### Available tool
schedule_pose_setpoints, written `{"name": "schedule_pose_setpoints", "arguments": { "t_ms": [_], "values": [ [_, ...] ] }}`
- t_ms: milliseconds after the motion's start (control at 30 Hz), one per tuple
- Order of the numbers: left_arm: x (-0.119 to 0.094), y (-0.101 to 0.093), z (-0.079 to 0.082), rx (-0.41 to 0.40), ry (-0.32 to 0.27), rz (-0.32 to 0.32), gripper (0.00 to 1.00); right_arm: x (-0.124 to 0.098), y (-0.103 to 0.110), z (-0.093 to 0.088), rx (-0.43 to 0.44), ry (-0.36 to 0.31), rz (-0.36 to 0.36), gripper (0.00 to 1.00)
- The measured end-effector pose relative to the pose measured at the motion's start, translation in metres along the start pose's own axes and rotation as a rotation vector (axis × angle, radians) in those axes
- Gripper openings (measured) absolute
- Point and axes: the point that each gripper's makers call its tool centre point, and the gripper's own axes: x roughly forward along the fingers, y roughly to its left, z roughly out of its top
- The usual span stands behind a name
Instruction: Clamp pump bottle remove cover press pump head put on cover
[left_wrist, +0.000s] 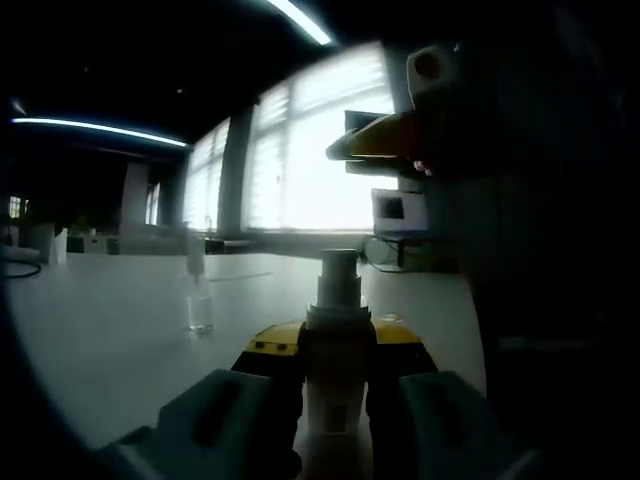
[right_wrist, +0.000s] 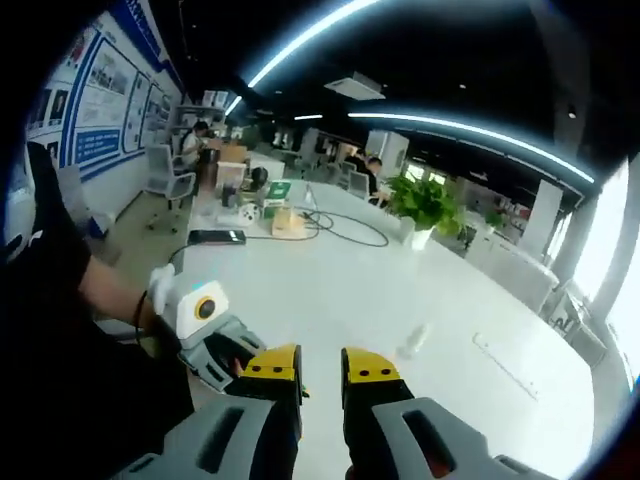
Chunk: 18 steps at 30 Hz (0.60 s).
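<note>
In the left gripper view the left hand-held gripper (left_wrist: 338, 375) is clenched on the pump bottle (left_wrist: 334, 385): its yellow-tipped jaws press the bottle's body from both sides, and the bottle stands upright between them. The pump head (left_wrist: 339, 277) rises bare above the jaws with no cover on it. The light is too dim to tell whether the bottle holds any liquid. Further back on the white desk (left_wrist: 110, 330), to the left, stands a small clear cover (left_wrist: 200, 312), upright and well apart from the bottle. Bright windows (left_wrist: 310, 150) fill the background.

In the right gripper view the right hand-held gripper (right_wrist: 321, 375) is released, its yellow-tipped jaws apart with a bare gap between them, held above the white desk (right_wrist: 330, 280). The left hand-held gripper (right_wrist: 225, 355) shows at lower left, carried by a person's hand (right_wrist: 155, 290). A small pale object (right_wrist: 412, 340) lies on the desk to the right; what it is cannot be told. A potted plant (right_wrist: 425, 205) stands further back.
</note>
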Motion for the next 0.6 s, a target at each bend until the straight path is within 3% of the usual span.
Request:
{"name": "schedule_pose_setpoints", "arguments": {
  "t_ms": [600],
  "values": [
    [0.0,-0.002,-0.001,-0.004,0.003,-0.008,0.14,0.012,0.018,-0.008,-0.136,0.136,0.122,0.11]
  ]
}}
